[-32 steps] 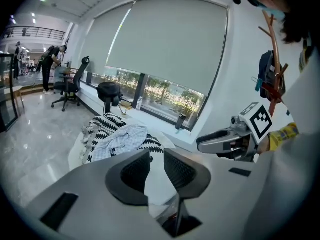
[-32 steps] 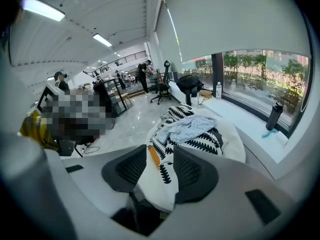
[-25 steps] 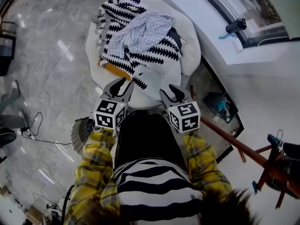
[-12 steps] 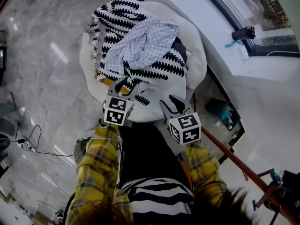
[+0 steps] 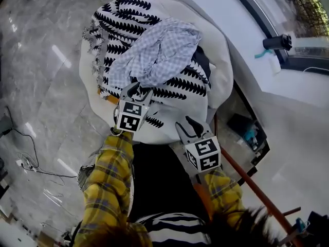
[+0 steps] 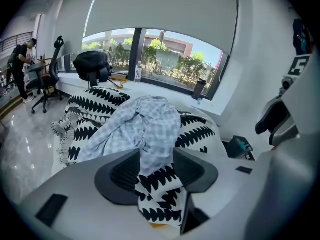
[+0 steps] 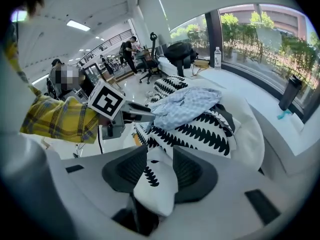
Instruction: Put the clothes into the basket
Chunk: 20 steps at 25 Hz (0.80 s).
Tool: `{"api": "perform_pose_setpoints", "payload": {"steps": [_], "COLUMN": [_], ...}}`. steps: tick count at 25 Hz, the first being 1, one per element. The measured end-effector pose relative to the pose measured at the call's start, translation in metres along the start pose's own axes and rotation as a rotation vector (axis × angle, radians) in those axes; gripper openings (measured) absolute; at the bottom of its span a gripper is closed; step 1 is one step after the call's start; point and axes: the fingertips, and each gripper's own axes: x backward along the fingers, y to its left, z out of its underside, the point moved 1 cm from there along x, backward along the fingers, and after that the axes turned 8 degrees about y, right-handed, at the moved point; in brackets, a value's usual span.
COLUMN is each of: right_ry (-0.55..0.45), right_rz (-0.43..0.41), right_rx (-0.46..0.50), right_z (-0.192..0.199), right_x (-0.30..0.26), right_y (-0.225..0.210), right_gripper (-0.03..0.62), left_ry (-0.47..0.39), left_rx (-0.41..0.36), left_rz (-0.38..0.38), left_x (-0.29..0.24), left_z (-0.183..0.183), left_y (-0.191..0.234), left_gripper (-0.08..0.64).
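Right gripper pinching patterned cloth, head view unclear

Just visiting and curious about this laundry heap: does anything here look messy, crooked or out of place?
Nothing looks spilled or damaged, but the heap is untidy: a crumpled checked shirt lies on a black-and-white patterned cloth draped crookedly over the white beanbag, its fringe hanging off one side, and something orange pokes out underneath.
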Motion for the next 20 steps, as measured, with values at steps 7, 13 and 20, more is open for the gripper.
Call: {"api": "perform_pose_setpoints", "payload": {"steps": [7,13,20], "right_ry": [0.032,0.044,0.063], "right_rz": [-0.003,-0.008,-0.015], "right_rx": [-0.036,-0.072,-0.102], "right_z": [0.012,0.026,0.044], "right_x": [-0.021,-0.031,-0.038], "right_y": [-0.014,-0.021,-0.021], "right_gripper": [0.173,0.173,0.170], "left_ry": [0.003,0.039,0.079], "left_rx": [0.000,-0.034,-0.014], "left_rz": [-0.020,-0.030,-0.061], "left_x": [-0.035,-0.059,-0.083], "left_z": [-0.007,-0.003,0.006], "left_y": [0.023,0.028,0.025], "left_gripper": [0.210,0.218,0.216]}}
